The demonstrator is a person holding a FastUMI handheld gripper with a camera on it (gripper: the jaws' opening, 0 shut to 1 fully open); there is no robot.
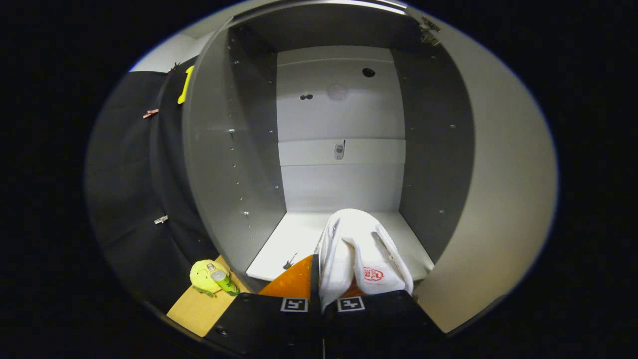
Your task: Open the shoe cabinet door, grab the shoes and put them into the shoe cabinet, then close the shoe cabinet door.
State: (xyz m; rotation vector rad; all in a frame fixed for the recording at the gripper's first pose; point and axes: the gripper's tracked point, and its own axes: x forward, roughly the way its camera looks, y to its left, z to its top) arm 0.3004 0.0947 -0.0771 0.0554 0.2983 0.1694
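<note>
Straight ahead stands the shoe cabinet (339,124), its door (498,199) swung wide to the right with hinge plates showing at the top corner. Inside it is one tall grey compartment with a pale back panel, a few holes and a small fitting near the middle that I cannot make out clearly. The cabinet floor (299,239) is a light shelf, mostly bare on its left half, so there is open room beside and behind the shoe. To the left hangs the booth's black cloth (134,189) with a couple of small clips on it. At the foot of the cabinet's left wall a wooden board (199,309) carries a yellow soft toy (204,276) with a small green bottle (224,281) lying against it. The white shoe (361,254) reaches over the shelf's front lip, toe pointing into the cabinet, its heel end hidden behind the gripper (323,286). The fingers sit close together on the shoe's rear, pinching it between them; the exact contact is partly hidden by the shoe's fabric
</note>
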